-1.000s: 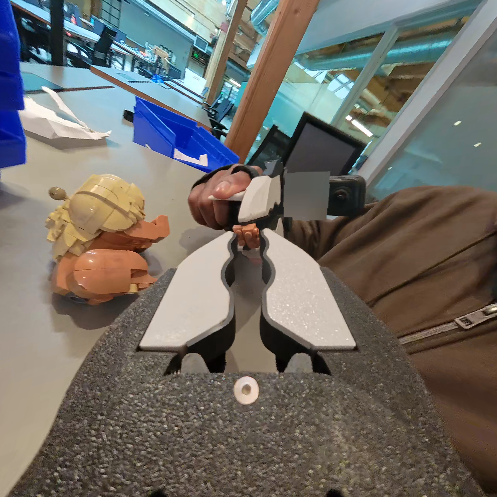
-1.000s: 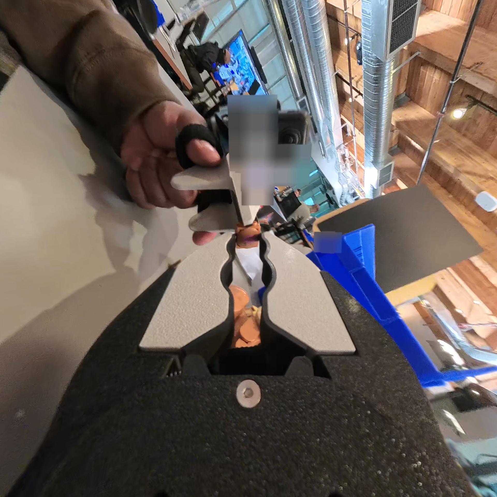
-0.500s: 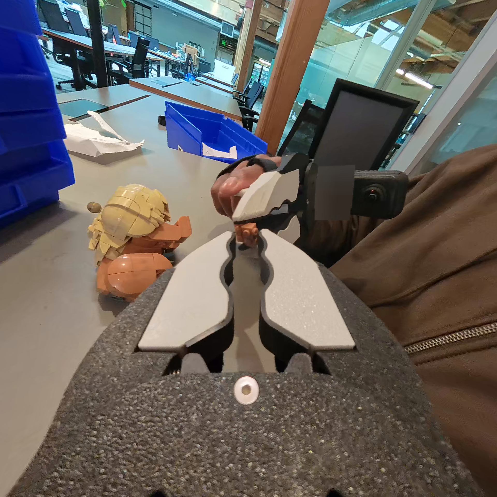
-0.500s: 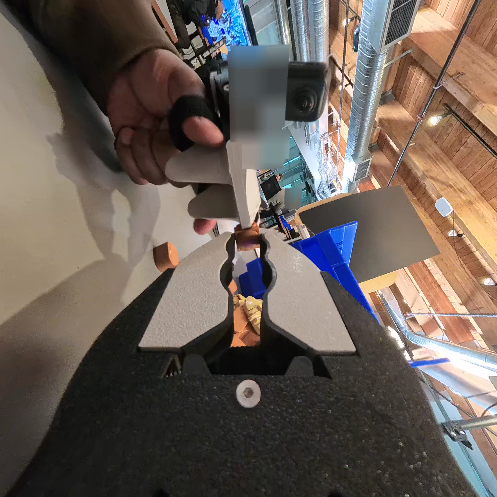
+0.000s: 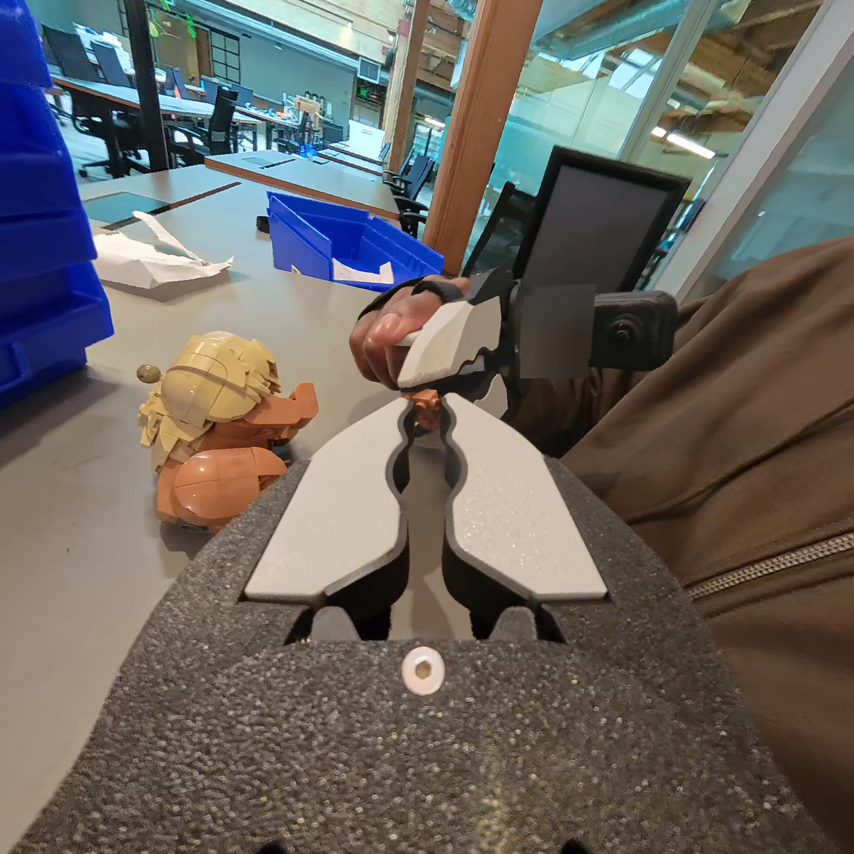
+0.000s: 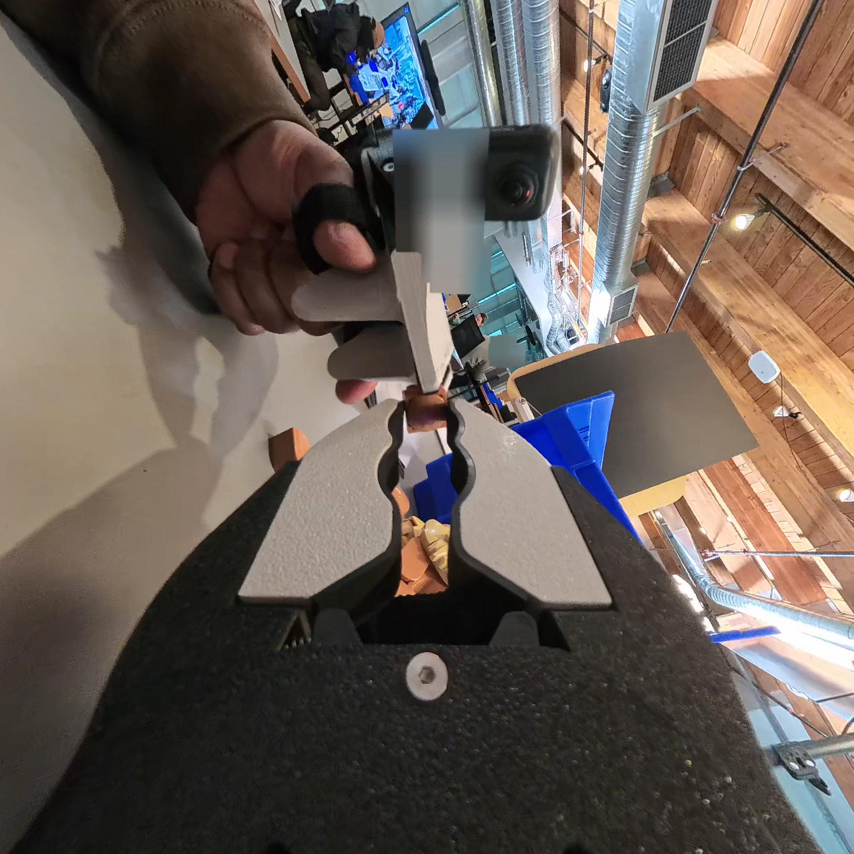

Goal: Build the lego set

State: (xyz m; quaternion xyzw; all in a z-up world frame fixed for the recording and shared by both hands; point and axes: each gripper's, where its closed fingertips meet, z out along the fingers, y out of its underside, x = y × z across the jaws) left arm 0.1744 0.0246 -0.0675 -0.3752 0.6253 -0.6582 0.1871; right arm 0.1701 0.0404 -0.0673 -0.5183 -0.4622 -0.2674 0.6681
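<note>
The small reddish-brown lego piece [image 5: 426,411], pinched between both sets of jaws above the grey desk [image 5: 92,531], has stayed clamped while the pair swung round over the last second, so the hand-over looks unfinished. Its long axis seems to run from the left gripper [image 5: 427,409] up toward the right gripper [image 6: 427,411], though it is too small to be sure. The tan and brown lego figure [image 5: 217,430] lies on the desk to the left.

Both grippers meet tip to tip above the table.

The left gripper [image 5: 426,412] has its grey fingers [image 5: 339,501] drawn close, pinching a small brown piece [image 5: 425,412] at the tips. The right gripper [image 6: 425,414] nips the same piece from the opposite side, its fingers [image 6: 517,517] likewise nearly together. A hand [image 6: 268,240] in a brown sleeve grips each handle, a black strap over one finger.
</note>
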